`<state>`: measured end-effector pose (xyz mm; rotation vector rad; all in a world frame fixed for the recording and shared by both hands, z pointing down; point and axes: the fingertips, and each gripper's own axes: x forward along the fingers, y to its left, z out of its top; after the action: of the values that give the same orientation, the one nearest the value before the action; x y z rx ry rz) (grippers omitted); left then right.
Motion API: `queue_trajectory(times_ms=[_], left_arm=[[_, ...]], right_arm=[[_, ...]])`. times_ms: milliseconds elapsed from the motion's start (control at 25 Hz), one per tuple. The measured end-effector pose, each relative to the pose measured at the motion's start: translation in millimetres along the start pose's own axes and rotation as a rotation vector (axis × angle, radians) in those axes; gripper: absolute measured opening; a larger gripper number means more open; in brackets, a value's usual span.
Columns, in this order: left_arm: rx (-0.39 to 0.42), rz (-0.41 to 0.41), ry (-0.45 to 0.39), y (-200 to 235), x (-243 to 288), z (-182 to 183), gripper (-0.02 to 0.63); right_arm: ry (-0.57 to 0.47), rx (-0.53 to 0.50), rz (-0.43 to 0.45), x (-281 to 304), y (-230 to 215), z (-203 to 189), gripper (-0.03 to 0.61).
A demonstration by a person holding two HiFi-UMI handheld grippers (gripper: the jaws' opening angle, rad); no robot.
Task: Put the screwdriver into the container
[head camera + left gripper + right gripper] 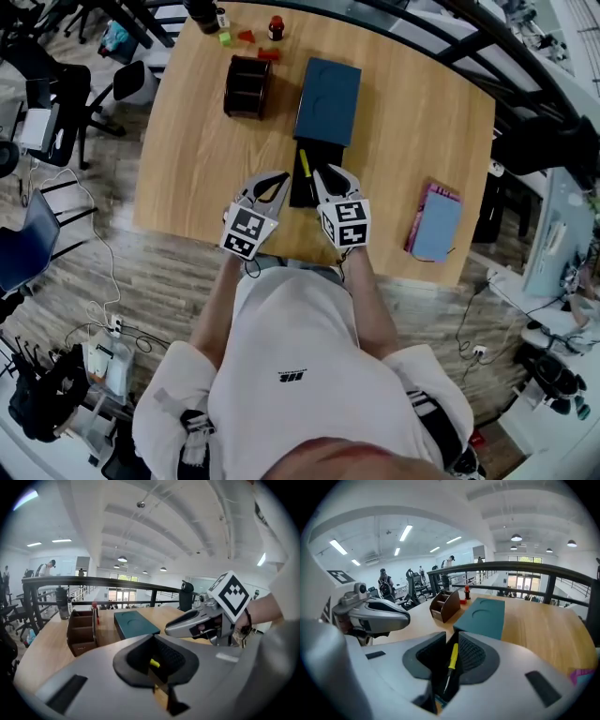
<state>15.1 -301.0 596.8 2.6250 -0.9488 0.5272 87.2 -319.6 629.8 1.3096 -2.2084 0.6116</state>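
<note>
One screwdriver [305,163] lies on a black slab [299,195] at the teal box's [328,98] near edge; one brown container [247,86] stands left of that box. My left gripper [157,667] is slightly parted and empty. My right gripper [446,670] is narrowly parted, the screwdriver showing through the gap, unpinched.

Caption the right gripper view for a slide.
Open right gripper aimed at the yellow screwdriver, brown container beyond.

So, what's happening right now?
Left gripper, right gripper: both open, empty. Screwdriver lies untouched on black mat. Brown container beyond, nothing between.
</note>
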Motion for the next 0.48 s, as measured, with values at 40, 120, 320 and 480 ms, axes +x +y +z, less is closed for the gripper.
queue_trajectory(times_ms=[40, 120, 320, 480], left_arm=[[0.006, 0.004, -0.008, -3, -2, 5, 0.012], [0.019, 0.013, -0.025, -8, -7, 16, 0.012], [0.053, 0.037, -0.061, -18, -21, 38, 0.012], [0.063, 0.056, -0.071, -27, -36, 45, 0.012]], right_arm=[[-0.031, -0.006, 0.002, -10, -1, 7, 0.074], [-0.091, -0.017, 0.009, -30, -1, 21, 0.071], [-0.218, -0.036, 0.028, -77, -3, 46, 0.040], [-0.264, -0.034, 0.034, -109, -3, 49, 0.008]])
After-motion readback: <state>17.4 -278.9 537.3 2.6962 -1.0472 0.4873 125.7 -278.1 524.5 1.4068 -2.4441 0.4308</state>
